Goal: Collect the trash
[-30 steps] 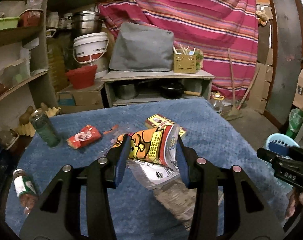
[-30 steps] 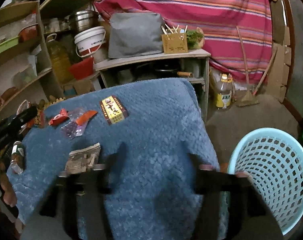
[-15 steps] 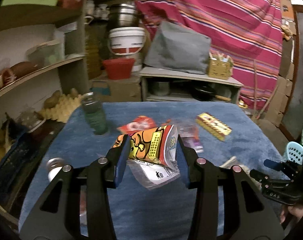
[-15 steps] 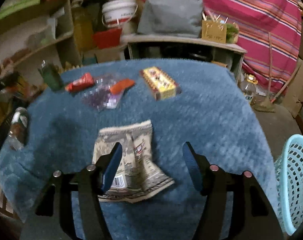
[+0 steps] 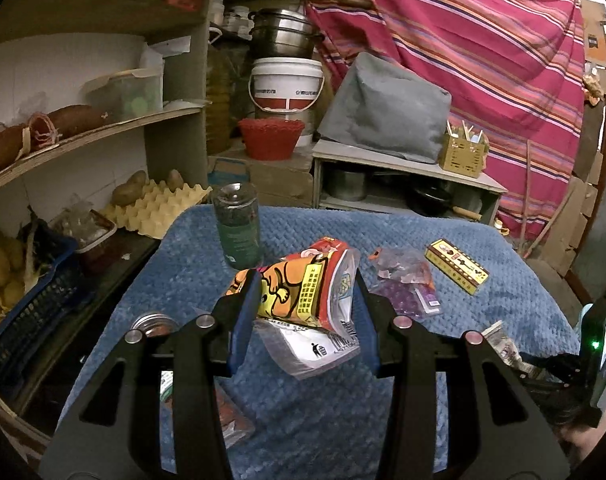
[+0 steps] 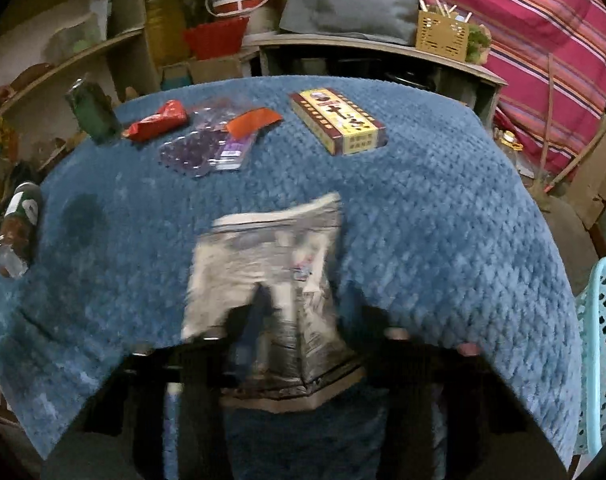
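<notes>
The grey bag (image 6: 263,276) lies flat on the near part of the blue tabletop (image 6: 443,220), its long axis running near to far, almost in line with the right tongs' (image 6: 307,320) own pointing direction. Its near end sits between the two fingers of those tongs, which stand apart on either side of it; the view is smeared with motion, so whether either finger touches the foil I cannot tell. The bag's far end reaches toward the middle of the cloth. By my reading the right tongs are the nearer and the natural ones for this piece: they need only settle lower and close across the bag's short width.

The left tongs (image 5: 305,316) are already busy, clamped on an orange wrapper (image 5: 299,288) that hangs crumpled between the fingers, clear of the tabletop, with its silver underside drooping below. From that view the grey bag shows only as a corner at the right edge (image 5: 499,340), beside the other tool.

Farther off lie more pieces to collect: a red packet (image 6: 159,120) and a purple blister pack (image 6: 207,148) at the far left, a yellow box (image 6: 337,122) at the far centre. A green jar (image 5: 237,226) stands upright at the far left. The pale blue basket (image 6: 601,344) stands off the right edge, close to the right tongs, so the carry should be short.
</notes>
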`<state>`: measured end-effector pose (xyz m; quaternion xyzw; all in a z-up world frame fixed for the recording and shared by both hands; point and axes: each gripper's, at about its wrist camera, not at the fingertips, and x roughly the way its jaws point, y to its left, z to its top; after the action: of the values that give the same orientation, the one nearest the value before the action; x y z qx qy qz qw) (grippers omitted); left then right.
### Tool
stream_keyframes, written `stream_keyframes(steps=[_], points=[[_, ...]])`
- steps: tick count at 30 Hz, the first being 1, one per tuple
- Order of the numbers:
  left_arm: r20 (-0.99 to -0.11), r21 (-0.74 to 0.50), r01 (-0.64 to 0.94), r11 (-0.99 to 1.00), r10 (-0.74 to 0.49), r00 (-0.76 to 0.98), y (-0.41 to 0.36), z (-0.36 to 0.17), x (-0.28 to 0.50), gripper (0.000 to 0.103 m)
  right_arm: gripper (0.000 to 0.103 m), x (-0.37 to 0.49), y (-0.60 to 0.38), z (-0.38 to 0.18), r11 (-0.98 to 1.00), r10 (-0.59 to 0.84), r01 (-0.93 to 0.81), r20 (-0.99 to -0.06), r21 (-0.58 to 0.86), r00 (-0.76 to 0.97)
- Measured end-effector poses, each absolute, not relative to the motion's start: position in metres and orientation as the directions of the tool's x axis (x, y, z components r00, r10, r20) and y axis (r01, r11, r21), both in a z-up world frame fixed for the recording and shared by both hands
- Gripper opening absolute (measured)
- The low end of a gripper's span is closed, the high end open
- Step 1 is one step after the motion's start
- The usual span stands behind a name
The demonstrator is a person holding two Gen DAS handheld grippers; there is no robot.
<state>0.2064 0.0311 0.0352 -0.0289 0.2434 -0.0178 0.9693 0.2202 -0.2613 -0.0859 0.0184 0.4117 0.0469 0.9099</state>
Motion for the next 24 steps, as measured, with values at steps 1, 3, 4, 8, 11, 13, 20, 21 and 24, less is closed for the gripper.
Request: stream_keyframes(steps=[1,3,4,8,11,13,20,21,24], points=[[-0.470,-0.063,0.020,0.998,-0.047,0.882,0.030,0.035,0.206,0.043,0.029,0.220,-0.261,-0.085,0.995,0.100,-0.070,-0.744,0.071,0.661],[-0.469,-0.064,0.022,0.998,-0.049,0.882,0.029,0.035,0.207,0.043,0.023,0.218,-0.263,-0.080,0.994,0.106,-0.073,-0.729,0.078,0.676],[-0.469,-0.069,0.024,0.997,-0.054,0.882,0.028,0.036,0.206,0.043,0.022,0.216,-0.264,-0.077,0.994,0.107,-0.070,-0.719,0.081,0.686],[-0.463,-0.083,0.043,0.996,-0.077,0.883,0.017,0.039,0.208,0.043,0.021,0.205,-0.279,-0.055,0.996,0.083,-0.042,-0.663,0.078,0.744],[-0.456,-0.079,0.064,0.995,-0.093,0.885,0.000,0.041,0.209,0.043,0.021,0.191,-0.303,-0.034,0.996,0.053,0.003,-0.602,0.091,0.797],[-0.455,-0.081,0.080,0.993,-0.108,0.884,-0.014,0.042,0.209,0.043,0.021,0.180,-0.323,-0.021,0.994,0.023,0.042,-0.563,0.102,0.826],[-0.450,-0.083,0.165,0.983,-0.185,0.873,-0.074,0.043,0.209,0.043,0.021,0.138,-0.403,0.011,0.975,-0.114,0.191,-0.473,0.118,0.873],[-0.451,-0.082,0.180,0.980,-0.198,0.870,-0.084,0.042,0.209,0.043,0.021,0.130,-0.418,0.014,0.968,-0.149,0.225,-0.463,0.112,0.874],[-0.455,-0.079,0.237,0.968,-0.246,0.856,-0.120,0.040,0.207,0.043,0.021,0.115,-0.448,0.020,0.951,-0.233,0.299,-0.448,0.081,0.863]])
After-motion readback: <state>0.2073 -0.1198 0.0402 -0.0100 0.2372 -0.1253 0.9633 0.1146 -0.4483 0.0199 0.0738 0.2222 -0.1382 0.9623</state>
